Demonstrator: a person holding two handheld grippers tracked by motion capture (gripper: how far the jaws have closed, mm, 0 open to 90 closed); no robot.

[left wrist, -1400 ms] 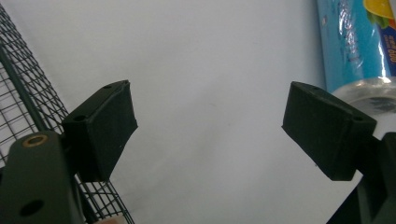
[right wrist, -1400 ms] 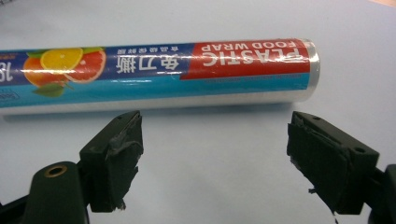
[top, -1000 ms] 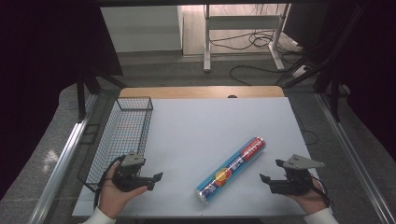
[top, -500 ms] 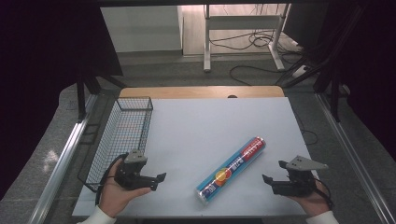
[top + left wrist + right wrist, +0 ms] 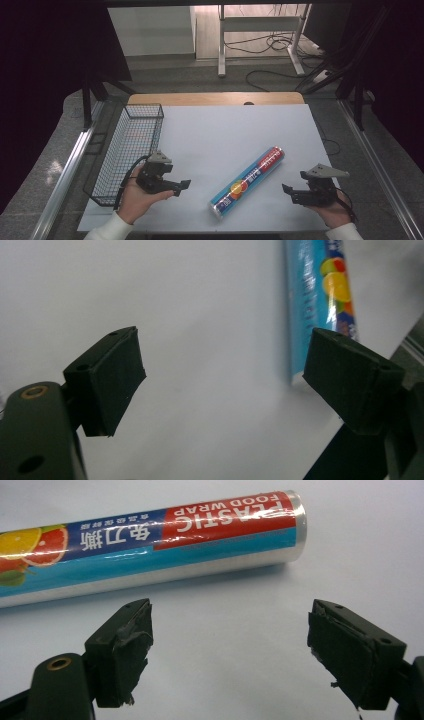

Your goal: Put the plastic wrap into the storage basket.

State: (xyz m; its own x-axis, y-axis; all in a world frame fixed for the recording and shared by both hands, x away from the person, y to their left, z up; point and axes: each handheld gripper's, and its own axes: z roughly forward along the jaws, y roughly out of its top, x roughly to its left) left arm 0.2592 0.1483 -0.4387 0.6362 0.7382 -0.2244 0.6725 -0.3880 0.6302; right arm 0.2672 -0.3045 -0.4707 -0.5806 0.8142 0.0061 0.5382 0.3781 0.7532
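A roll of plastic food wrap [image 5: 247, 182] in a red, blue and fruit-printed label lies slantwise on the white table [image 5: 225, 130]. My left gripper [image 5: 182, 186] is held just above the table, left of the roll's near end and pointing at it. Its jaws have just been closing but stand open with nothing between them. From the left gripper view, the gripper [image 5: 227, 365] frames bare table, with the roll [image 5: 312, 300] ahead to the right. My right gripper [image 5: 289, 192] rests open to the right of the roll. In its own view the gripper [image 5: 230, 625] faces the roll [image 5: 150, 540] side on.
A black wire basket [image 5: 125, 150] stands along the table's left edge, just behind my left hand. A wooden strip [image 5: 215, 98] borders the far edge. Metal rails run down both sides of the table.
My left hand has lifted a little and moved right, toward the roll. The right hand and the roll have stayed where they were.
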